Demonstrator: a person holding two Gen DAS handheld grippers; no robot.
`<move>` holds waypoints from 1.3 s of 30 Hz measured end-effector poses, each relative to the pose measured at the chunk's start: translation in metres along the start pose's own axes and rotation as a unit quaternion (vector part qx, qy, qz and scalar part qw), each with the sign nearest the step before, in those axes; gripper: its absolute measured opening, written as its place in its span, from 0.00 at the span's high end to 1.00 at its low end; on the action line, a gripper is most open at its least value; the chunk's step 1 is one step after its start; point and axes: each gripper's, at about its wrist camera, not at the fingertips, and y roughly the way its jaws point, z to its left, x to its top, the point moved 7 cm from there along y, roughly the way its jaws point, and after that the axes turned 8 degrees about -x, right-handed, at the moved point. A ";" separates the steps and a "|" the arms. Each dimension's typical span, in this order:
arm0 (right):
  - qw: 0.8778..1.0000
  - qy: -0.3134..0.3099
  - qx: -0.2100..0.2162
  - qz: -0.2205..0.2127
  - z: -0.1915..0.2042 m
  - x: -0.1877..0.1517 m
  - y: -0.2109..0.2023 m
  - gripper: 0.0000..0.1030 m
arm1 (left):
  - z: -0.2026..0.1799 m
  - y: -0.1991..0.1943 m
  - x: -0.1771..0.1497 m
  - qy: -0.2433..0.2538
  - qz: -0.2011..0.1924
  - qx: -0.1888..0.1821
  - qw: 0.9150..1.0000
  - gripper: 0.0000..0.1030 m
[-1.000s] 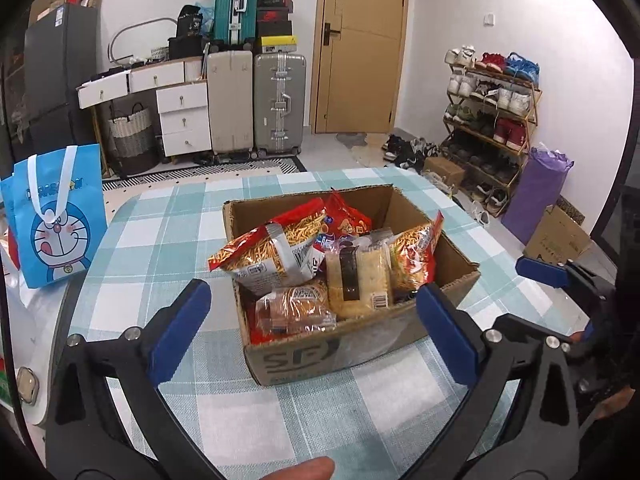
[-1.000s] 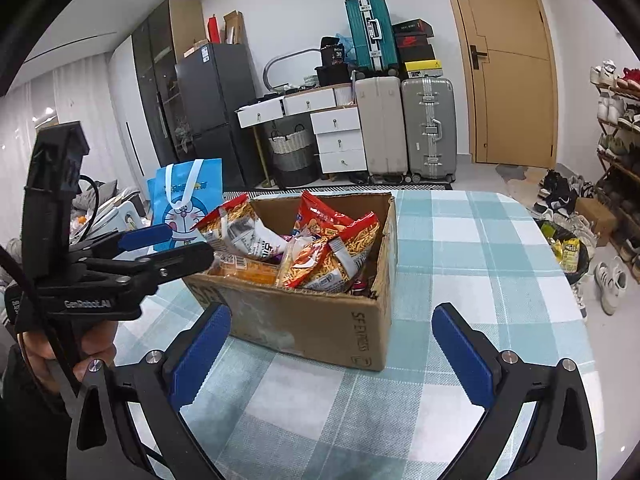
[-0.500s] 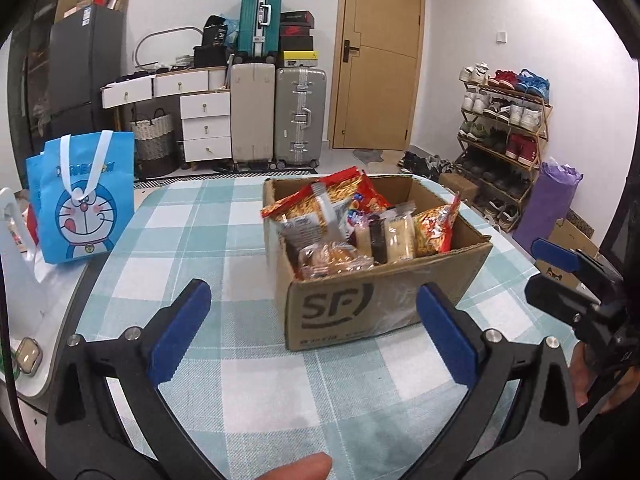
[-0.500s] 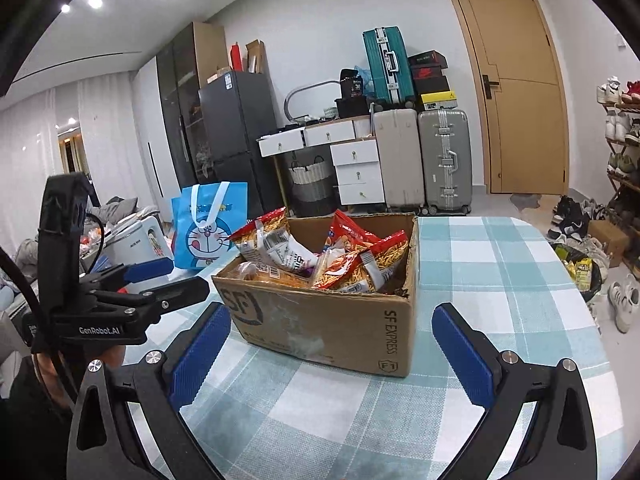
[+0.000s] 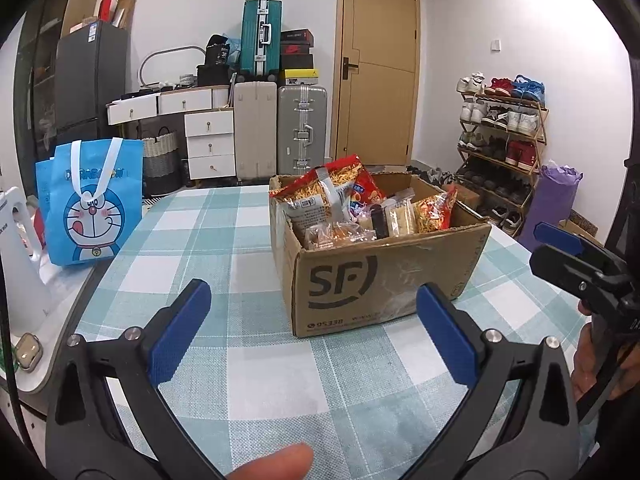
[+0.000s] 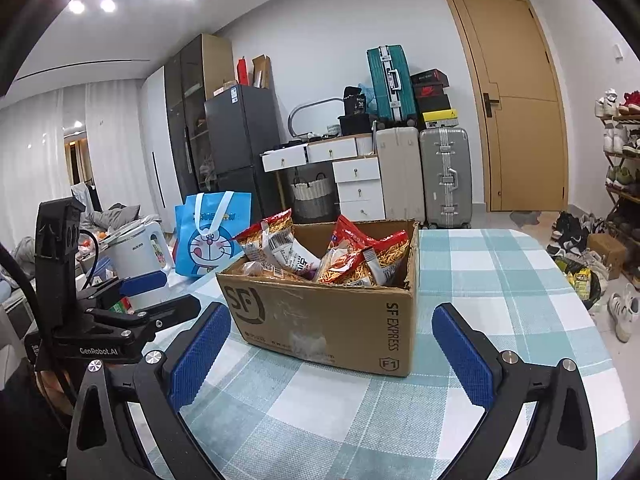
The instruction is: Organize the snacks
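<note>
An open cardboard box (image 5: 384,280) marked SF stands on the checked tablecloth (image 5: 224,240) and is full of snack packets (image 5: 320,196), red-orange bags and clear-wrapped cakes. It also shows in the right wrist view (image 6: 332,320) with its snack packets (image 6: 352,260). My left gripper (image 5: 312,336) is open and empty, low over the table in front of the box's left corner. My right gripper (image 6: 332,356) is open and empty, just in front of the box. Each gripper shows in the other's view, the right (image 5: 576,256) and the left (image 6: 152,292).
A blue Doraemon bag (image 5: 90,204) stands at the table's left edge, with a white appliance (image 5: 18,256) beside it. Suitcases (image 5: 302,128), drawers and a door line the far wall. A shoe rack (image 5: 500,140) stands to the right.
Both grippers have pulled back and dropped lower, so the box now sits farther away and is seen more from the side. Both jaws stayed open.
</note>
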 end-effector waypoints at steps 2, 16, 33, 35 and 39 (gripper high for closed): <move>1.000 0.000 -0.002 -0.004 -0.001 -0.001 0.000 0.01 | -0.002 0.002 -0.002 0.003 0.000 0.001 1.000 0.01; 1.000 -0.015 -0.009 -0.010 -0.001 -0.010 -0.001 0.01 | -0.002 0.007 -0.013 0.004 -0.009 0.001 1.000 0.01; 0.998 -0.051 -0.021 -0.022 0.012 -0.014 -0.004 0.01 | -0.005 0.004 -0.012 0.013 -0.019 0.007 1.000 0.01; 0.998 -0.050 -0.021 -0.022 0.012 -0.014 -0.004 0.01 | -0.005 0.003 -0.012 0.013 -0.019 0.007 1.000 0.00; 0.998 -0.046 -0.020 -0.021 0.012 -0.014 -0.003 0.00 | -0.005 0.004 -0.012 0.013 -0.018 0.007 1.000 0.00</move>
